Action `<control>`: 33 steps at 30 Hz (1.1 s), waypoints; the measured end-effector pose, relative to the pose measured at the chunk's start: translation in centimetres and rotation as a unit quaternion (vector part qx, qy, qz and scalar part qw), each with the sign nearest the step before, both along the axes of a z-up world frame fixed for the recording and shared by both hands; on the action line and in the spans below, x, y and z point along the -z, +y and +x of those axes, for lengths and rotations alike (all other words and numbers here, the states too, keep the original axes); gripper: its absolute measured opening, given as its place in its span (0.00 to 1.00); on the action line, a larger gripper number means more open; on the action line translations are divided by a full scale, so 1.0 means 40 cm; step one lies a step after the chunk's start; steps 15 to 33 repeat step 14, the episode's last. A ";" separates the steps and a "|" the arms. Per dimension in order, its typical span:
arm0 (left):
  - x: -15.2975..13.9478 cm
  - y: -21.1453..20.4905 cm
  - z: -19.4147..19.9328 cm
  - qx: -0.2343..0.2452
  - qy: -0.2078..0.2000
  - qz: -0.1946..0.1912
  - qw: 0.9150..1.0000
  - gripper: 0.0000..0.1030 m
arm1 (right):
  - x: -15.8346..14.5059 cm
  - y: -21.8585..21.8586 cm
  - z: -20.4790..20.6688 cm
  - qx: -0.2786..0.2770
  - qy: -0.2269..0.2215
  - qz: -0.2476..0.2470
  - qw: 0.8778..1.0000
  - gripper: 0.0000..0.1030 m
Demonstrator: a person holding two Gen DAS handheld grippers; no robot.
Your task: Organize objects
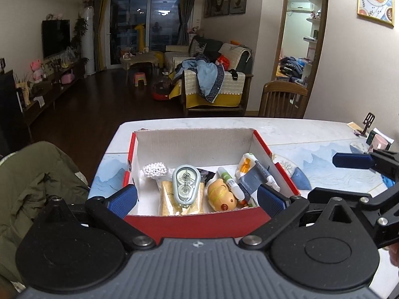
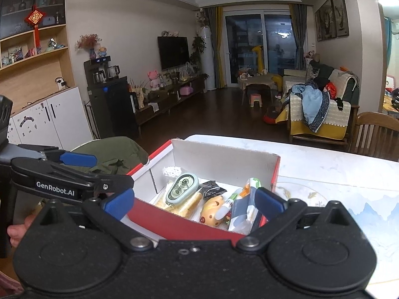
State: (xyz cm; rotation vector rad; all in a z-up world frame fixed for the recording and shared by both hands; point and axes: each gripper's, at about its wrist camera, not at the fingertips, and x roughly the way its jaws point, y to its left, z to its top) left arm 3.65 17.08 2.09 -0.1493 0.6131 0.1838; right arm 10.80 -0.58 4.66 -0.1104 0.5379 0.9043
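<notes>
- On a pale table [image 1: 311,134] printed with blue mountains, at the near edge, an open red cardboard box [image 1: 194,220] with a white inside sits under two hand-held claws.
- Left gripper [image 1: 197,199]: tilted down over the box's near wall, blue pads spread as wide as they go, pinching nothing (one pad outside the left corner, the other just inside the right wall).
- In the box, left to right: a bag of white beads [image 1: 155,169], a pale-green correction-tape dispenser [image 1: 185,183] lying on a tan packet [image 1: 172,203], a yellow duck toy [image 1: 221,196], a green-and-white glue stick [image 1: 230,183], a grey pen [image 1: 263,170] and an orange-printed sachet [image 1: 245,165].
- Right gripper [image 2: 194,203]: also angled down toward the box, fingers fully apart and empty, with the box's near right corner between them.
</notes>
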 end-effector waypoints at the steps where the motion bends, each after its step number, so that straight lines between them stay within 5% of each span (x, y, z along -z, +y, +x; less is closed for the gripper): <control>1: 0.000 0.002 0.000 -0.004 0.001 -0.004 1.000 1.00 | 0.000 0.000 0.000 0.000 0.000 -0.001 1.000 1.00; 33: 0.003 -0.002 0.010 -0.011 0.007 -0.006 1.000 1.00 | 0.002 -0.017 -0.005 0.013 -0.001 0.000 1.000 1.00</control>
